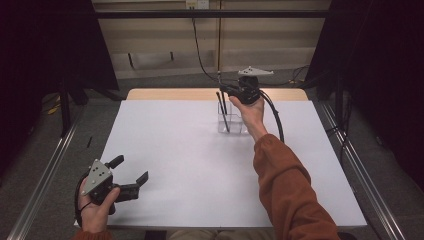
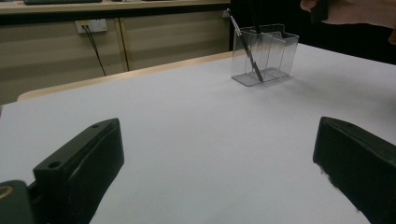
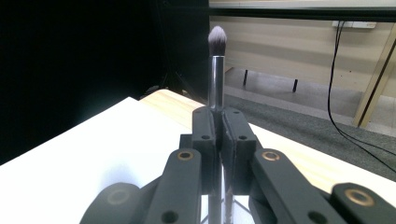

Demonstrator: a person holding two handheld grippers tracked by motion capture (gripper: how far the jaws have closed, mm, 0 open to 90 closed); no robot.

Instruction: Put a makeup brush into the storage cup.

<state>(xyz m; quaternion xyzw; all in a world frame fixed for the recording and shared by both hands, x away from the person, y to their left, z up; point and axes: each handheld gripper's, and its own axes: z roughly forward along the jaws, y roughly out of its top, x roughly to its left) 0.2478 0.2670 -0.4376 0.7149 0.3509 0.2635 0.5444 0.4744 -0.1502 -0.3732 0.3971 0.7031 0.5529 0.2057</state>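
At the table's near edge the left gripper [image 1: 131, 181] waits, jaws wide and empty — farther off, the right gripper [image 1: 223, 90] pinches a silver-handled, soft-tipped makeup brush [image 3: 216, 70] above the clear plastic compartmented holder [image 1: 231, 120], one dark brush [image 2: 246, 49] already inside — insertion pending.

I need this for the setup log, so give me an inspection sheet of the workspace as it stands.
Surface: white table, bare apart from the holder.
Job's things: clear holder with a dark stick leaning inside; makeup brush upright, bristles up.
Clutter: nothing seen.
Grippers: right hand-held gripper shut on the brush above the holder; left hand-held gripper open, holding nothing, at the near left corner.
Cables: black cable trailing from the right gripper.
Surroundings: wall socket, dark curtains.
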